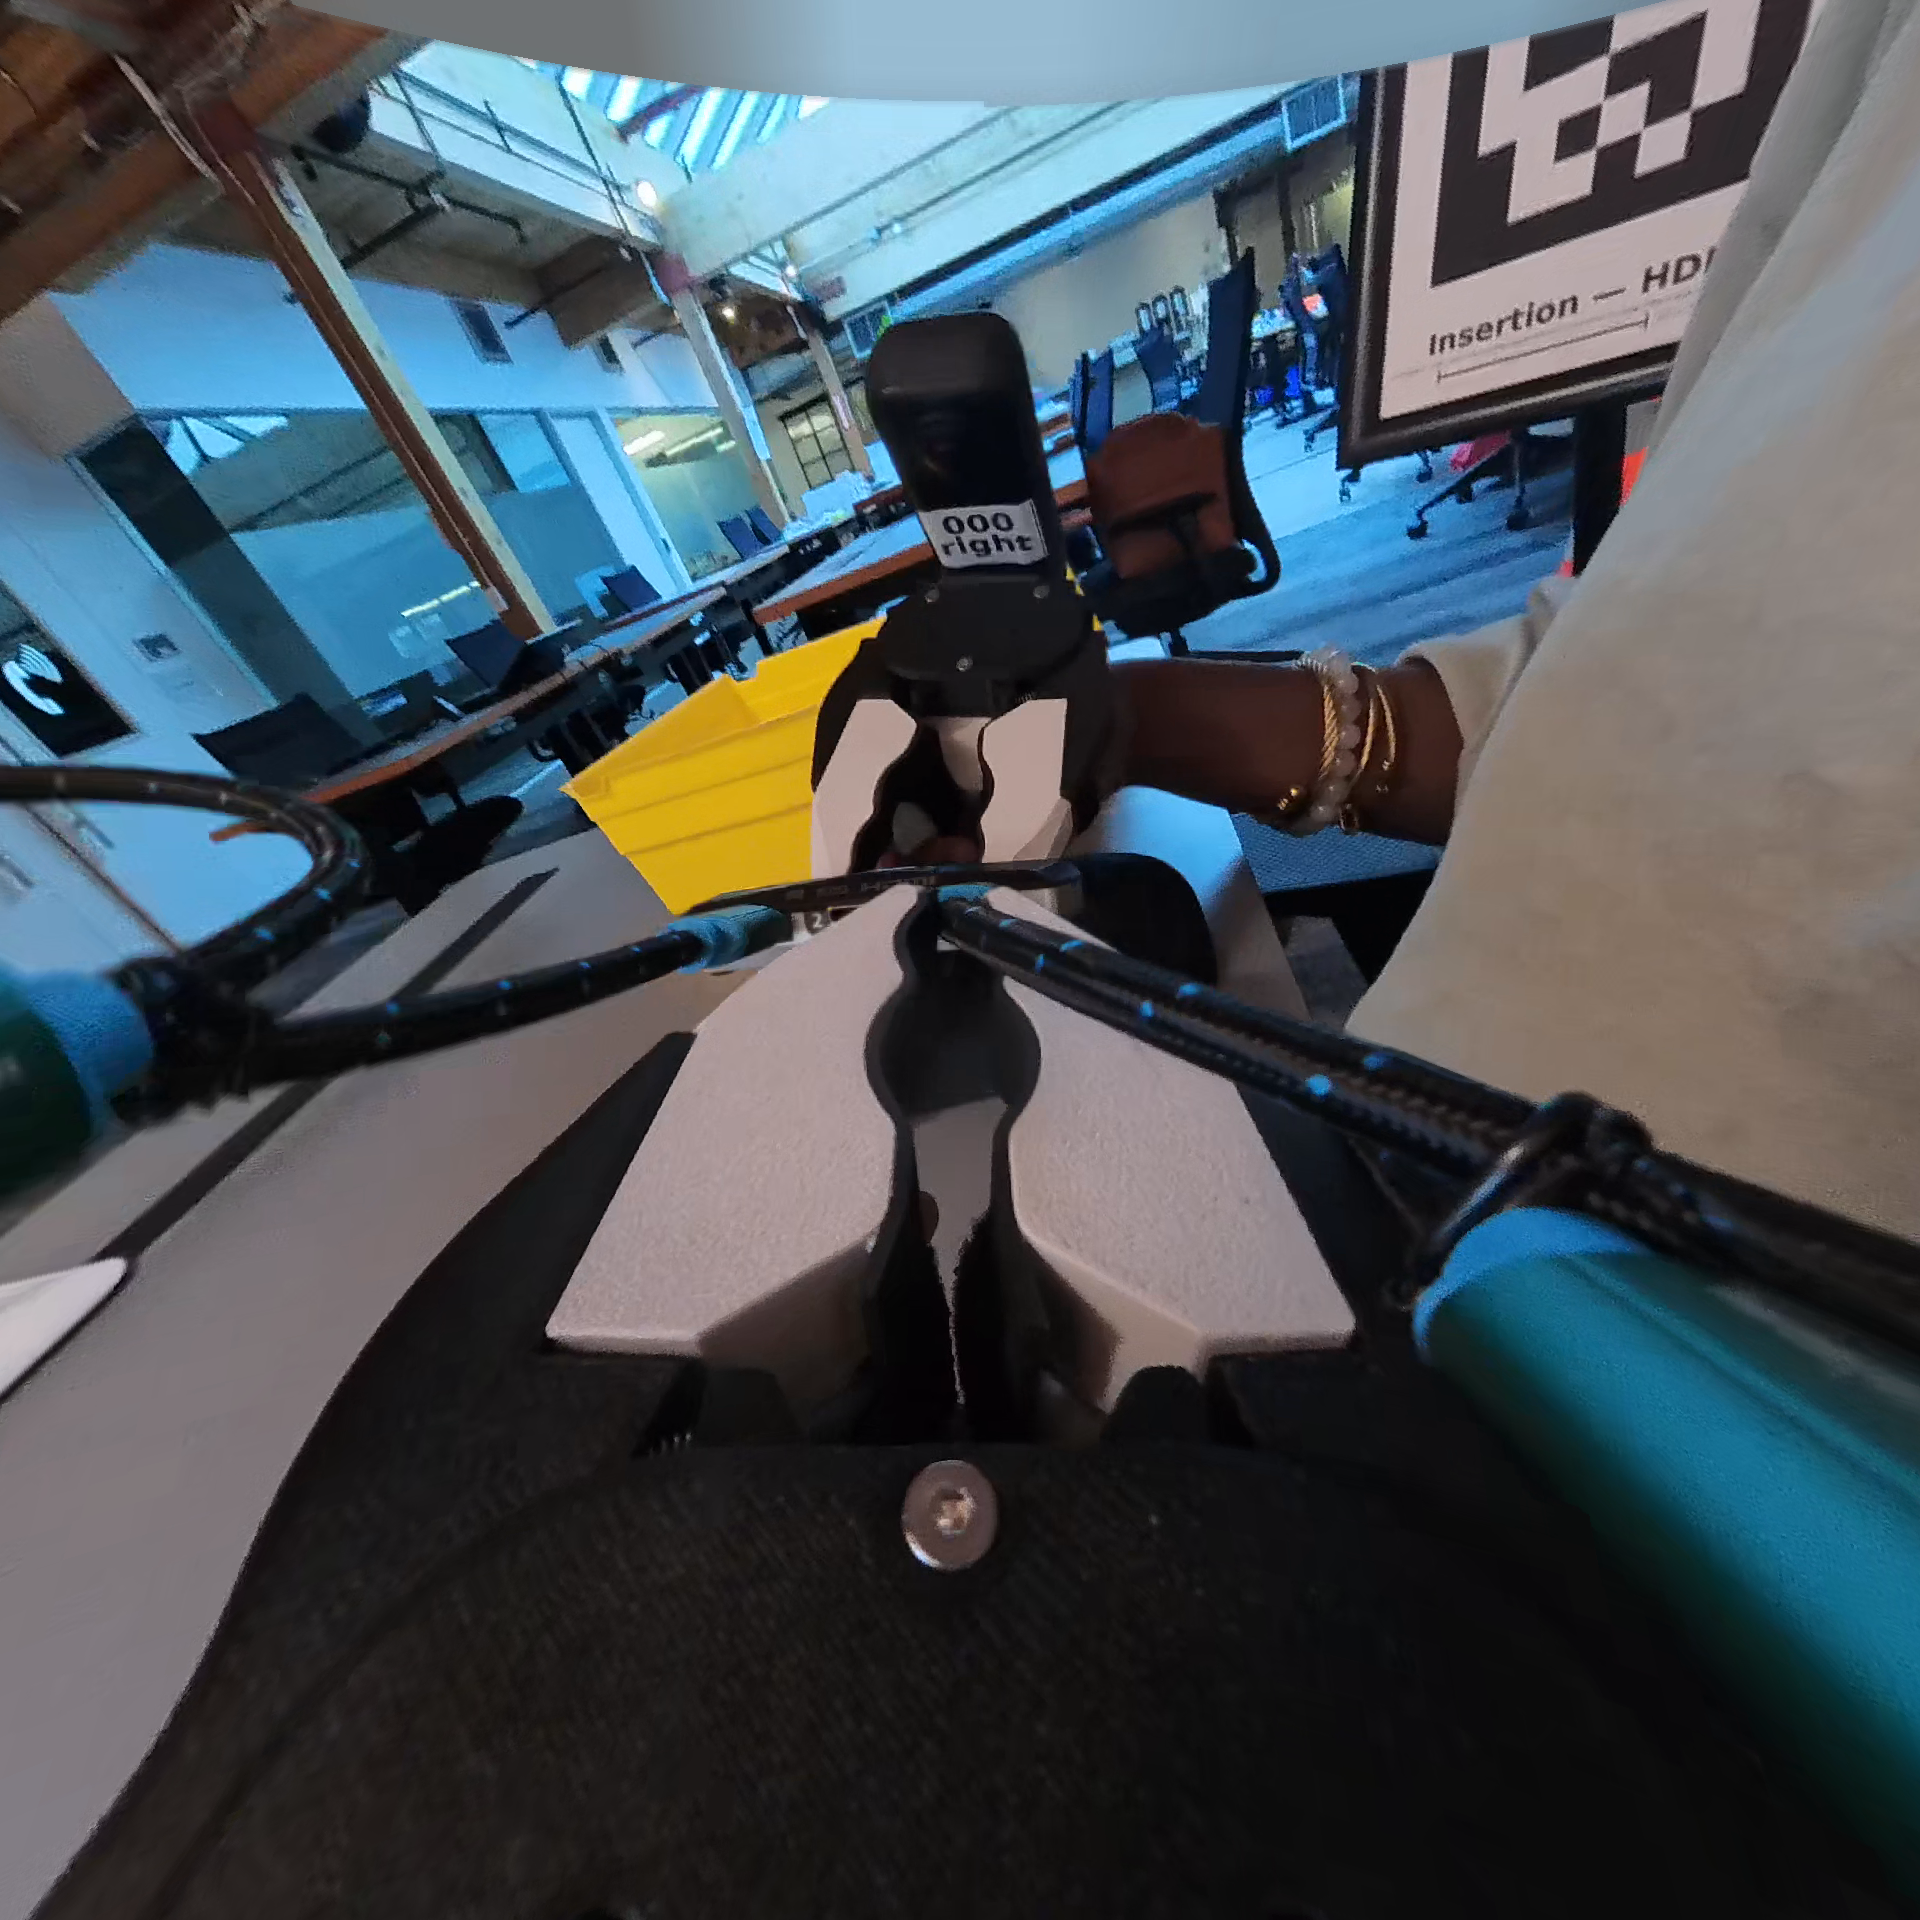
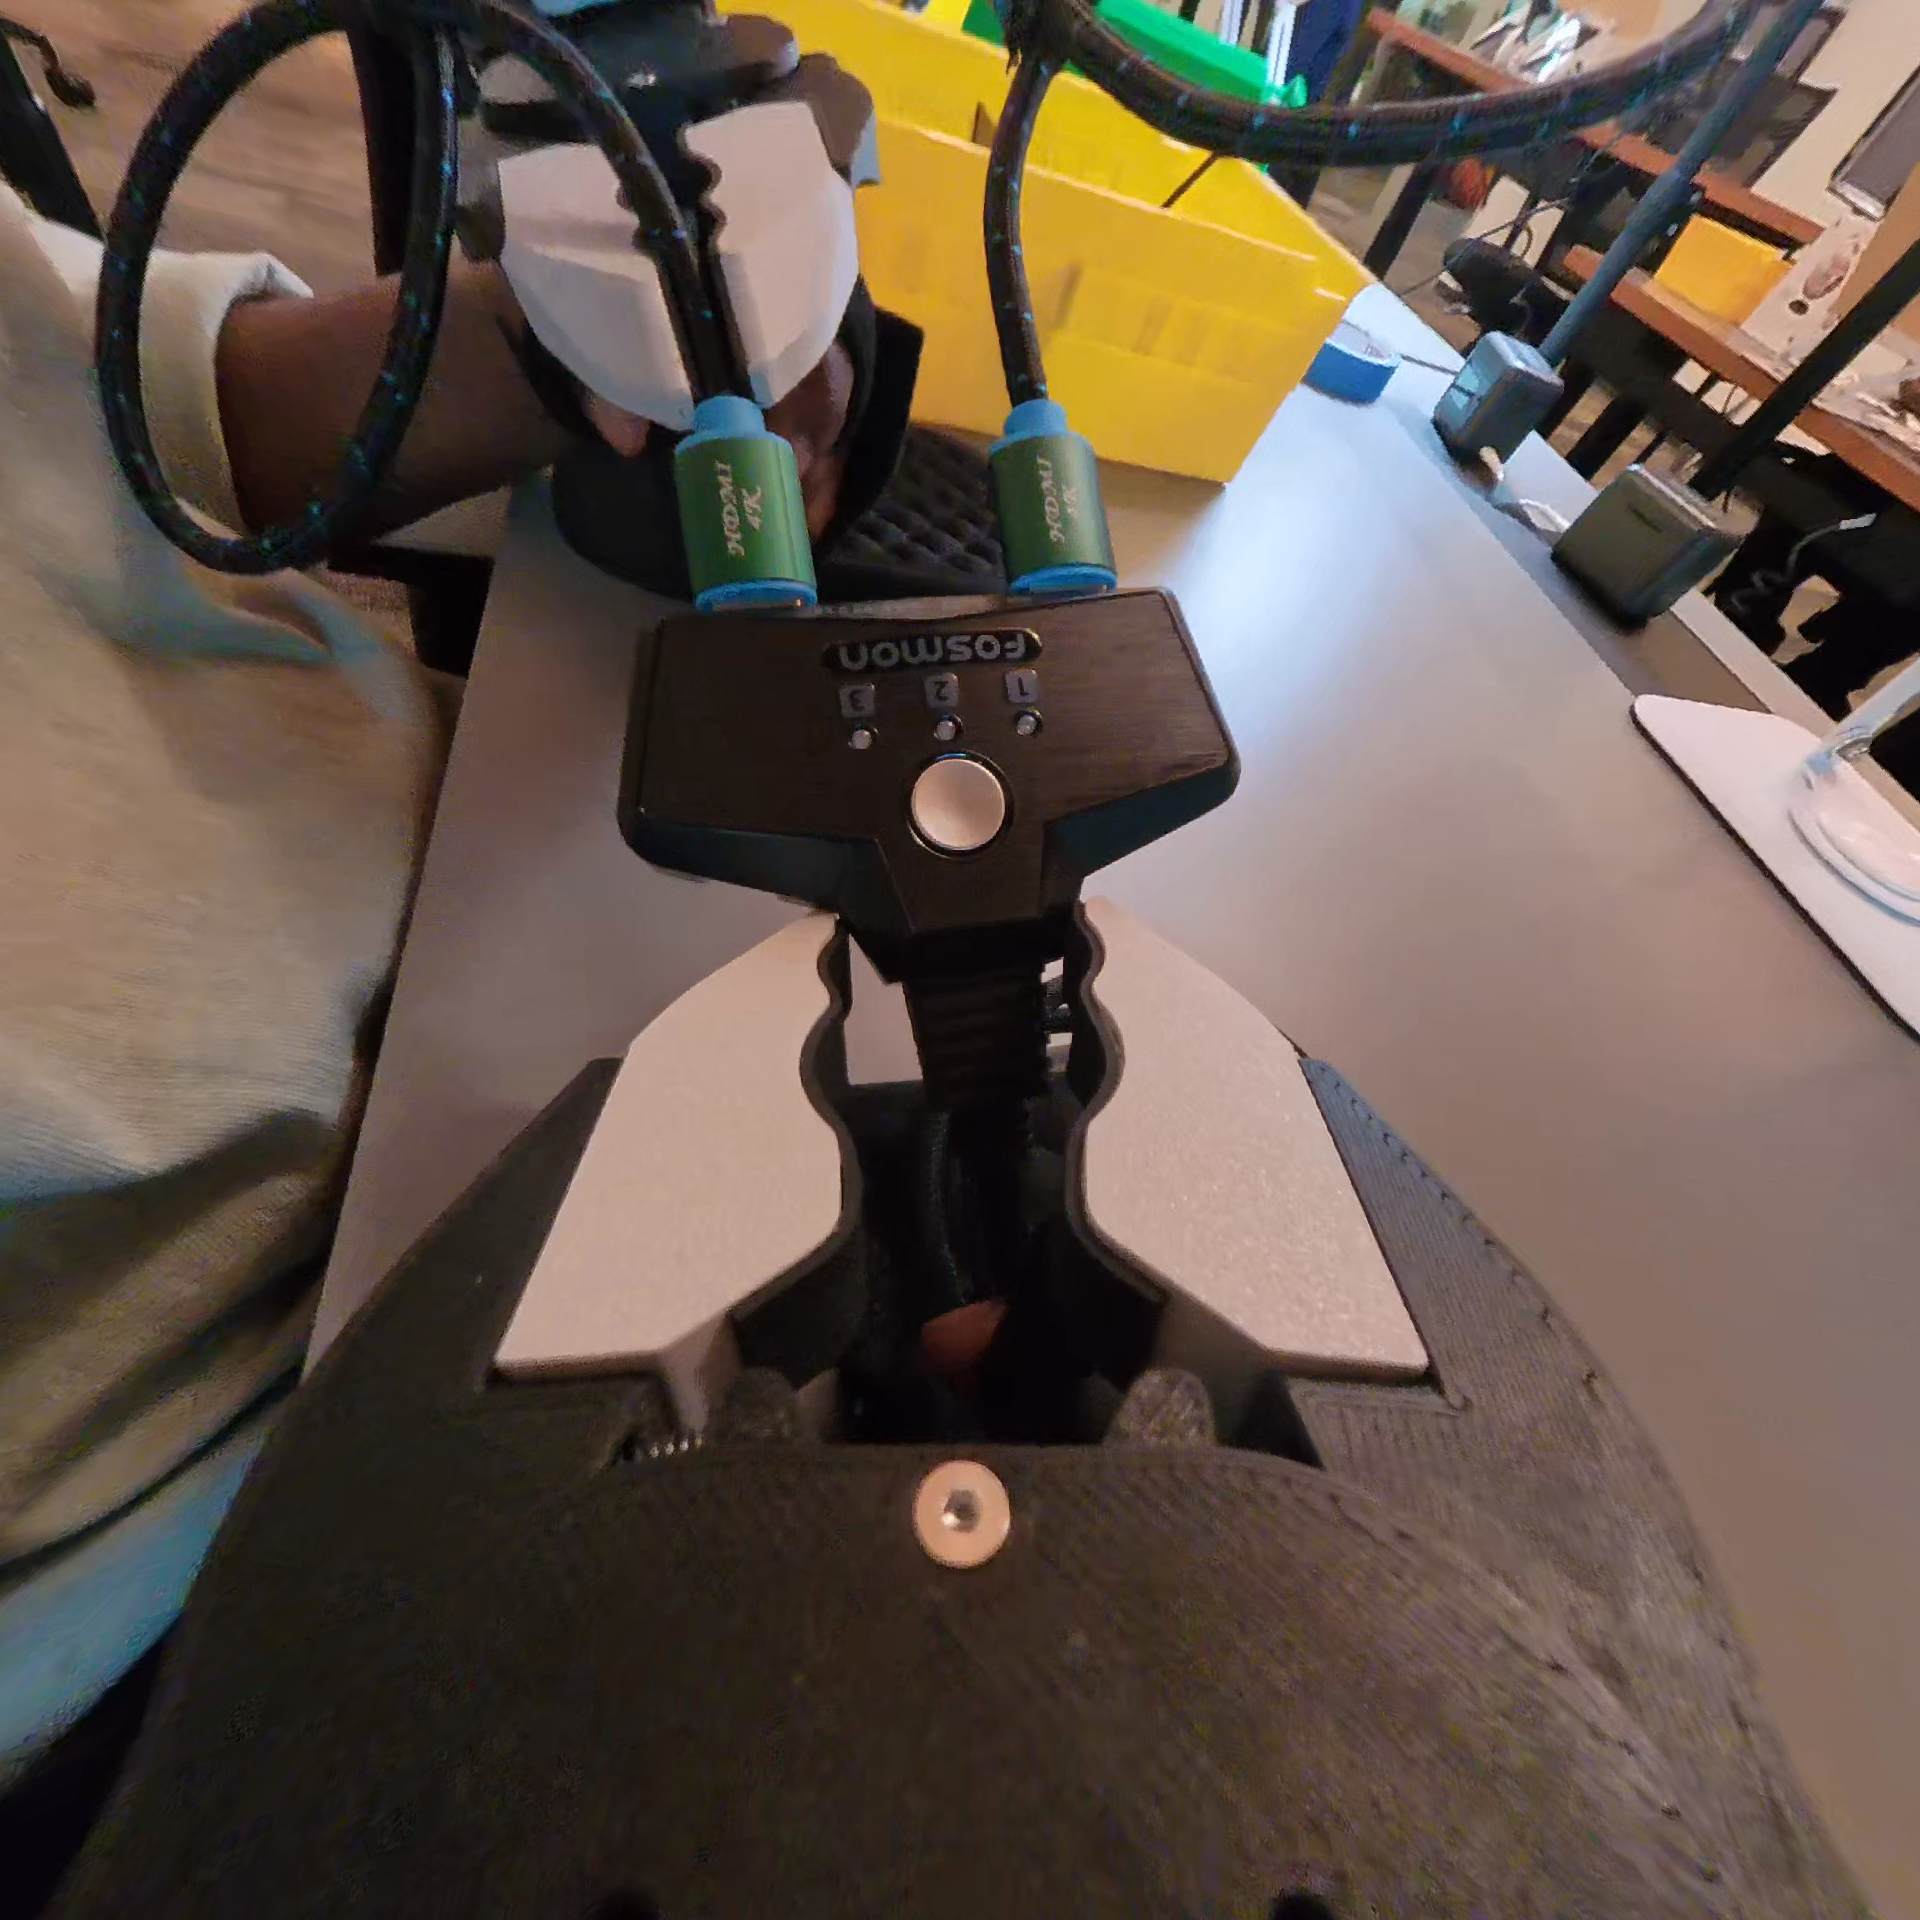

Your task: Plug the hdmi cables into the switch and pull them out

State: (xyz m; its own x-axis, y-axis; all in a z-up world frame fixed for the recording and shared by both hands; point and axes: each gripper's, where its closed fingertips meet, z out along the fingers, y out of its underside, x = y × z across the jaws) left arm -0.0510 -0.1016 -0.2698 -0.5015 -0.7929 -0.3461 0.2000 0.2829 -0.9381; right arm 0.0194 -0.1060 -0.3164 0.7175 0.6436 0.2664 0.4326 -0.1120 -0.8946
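Switch (image 2: 930,743): flat on desk (image 2: 1403,935), tail cord clamped in right gripper (image 2: 961,940), jaws narrowed on it.
Plugs: two green ones seated, left plug (image 2: 743,514), right plug (image 2: 1055,509); middle port seemingly free.
Left gripper (image 2: 691,281): closed on cable (image 2: 665,239) just above left plug.
Progress: insertion seemingly done; pulling out judged remaining.
Pose: grippers facing each other, low over desk.

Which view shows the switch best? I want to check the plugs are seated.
The right wrist view: the switch is seen from above, with two green plugs at its far edge. The left wrist view shows only a thin dark edge.
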